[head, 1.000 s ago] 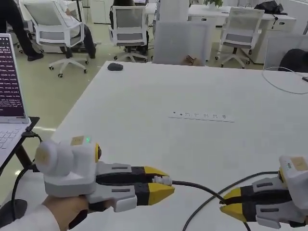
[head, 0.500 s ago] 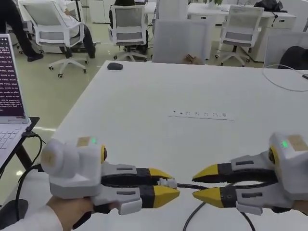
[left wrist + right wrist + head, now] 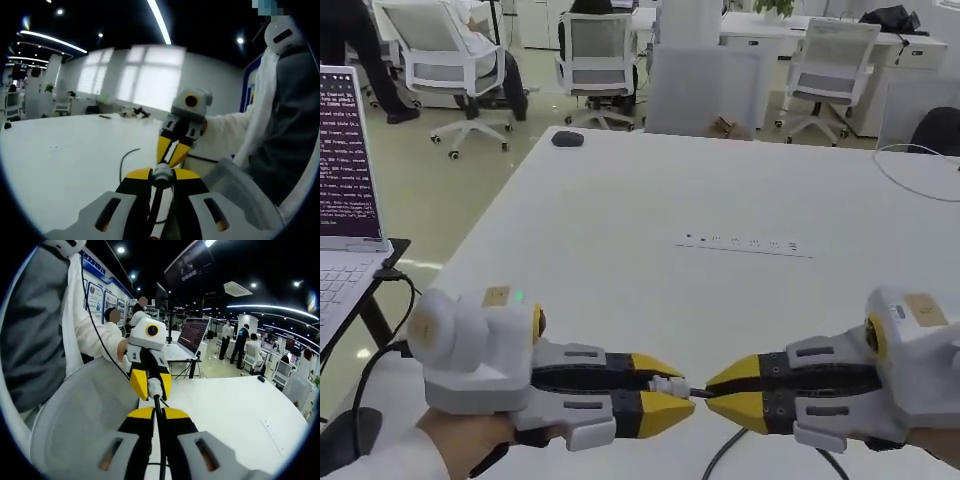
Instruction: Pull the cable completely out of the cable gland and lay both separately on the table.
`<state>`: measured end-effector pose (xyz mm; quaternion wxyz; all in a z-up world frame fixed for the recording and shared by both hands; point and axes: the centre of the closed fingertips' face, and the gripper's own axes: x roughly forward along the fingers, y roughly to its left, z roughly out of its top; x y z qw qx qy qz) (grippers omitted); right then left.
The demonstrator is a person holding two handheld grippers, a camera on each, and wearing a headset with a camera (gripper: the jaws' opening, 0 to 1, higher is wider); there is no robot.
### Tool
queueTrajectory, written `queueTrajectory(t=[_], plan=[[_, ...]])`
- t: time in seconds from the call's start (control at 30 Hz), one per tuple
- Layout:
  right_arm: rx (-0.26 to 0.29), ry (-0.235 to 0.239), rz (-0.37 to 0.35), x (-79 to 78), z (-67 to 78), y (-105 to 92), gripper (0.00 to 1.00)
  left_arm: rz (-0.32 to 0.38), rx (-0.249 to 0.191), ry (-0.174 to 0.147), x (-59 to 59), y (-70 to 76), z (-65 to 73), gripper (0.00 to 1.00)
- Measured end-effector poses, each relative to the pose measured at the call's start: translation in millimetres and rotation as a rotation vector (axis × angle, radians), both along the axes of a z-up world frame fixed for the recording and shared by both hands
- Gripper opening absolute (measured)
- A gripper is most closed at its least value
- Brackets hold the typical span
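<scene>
Low in the head view, my left gripper (image 3: pixel 682 391) is shut on the small grey-white cable gland (image 3: pixel 668 383). The black cable (image 3: pixel 718 458) leaves the gland to the right and drops toward the table's near edge. Facing it tip to tip, my right gripper (image 3: pixel 712 392) is shut on the cable just beside the gland. In the left gripper view the gland (image 3: pixel 161 171) sits between my yellow jaws (image 3: pixel 161 176), with the right gripper (image 3: pixel 172 159) straight ahead. The right gripper view has the cable (image 3: pixel 159 440) running between its jaws (image 3: pixel 157 413) up to the gland (image 3: pixel 154 388).
The white table (image 3: pixel 620 250) carries a flat white socket strip (image 3: pixel 740 243) mid-table and a dark mouse (image 3: pixel 567 139) at the far edge. An open laptop (image 3: pixel 345 180) stands off the left side. Office chairs (image 3: pixel 595 60) line the back; a thin white cable (image 3: pixel 910 185) loops far right.
The right gripper has come in from the right, from open around the cable to shut on it right at the gland. The left gripper holds the gland as before.
</scene>
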<state>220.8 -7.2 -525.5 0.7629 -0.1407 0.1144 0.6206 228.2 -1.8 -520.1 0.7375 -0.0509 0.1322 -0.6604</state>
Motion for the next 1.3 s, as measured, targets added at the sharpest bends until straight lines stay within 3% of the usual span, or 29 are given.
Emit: queueTrajectory(t=[0.57, 0.83, 1.03, 1.3], plan=[[-0.02, 0.012, 0.0, -0.7, -5.9, 0.7, 0.04, -0.001, -0.002, 0.016, 0.1, 3.3, -4.6, 0.17], [-0.048, 0.023, -0.036, 4.6, -11.6, -20.5, 0.04, 0.019, -0.001, 0.023, 5.1, 13.5, -4.3, 0.17], [-0.116, 0.029, -0.086, 11.2, -29.5, -46.0, 0.04, 0.03, 0.001, 0.03, 6.6, 18.9, -5.6, 0.17], [-0.105, 0.054, -0.182, 16.5, -36.3, -75.3, 0.04, 0.059, -0.021, 0.05, 8.1, 26.0, -5.0, 0.17]])
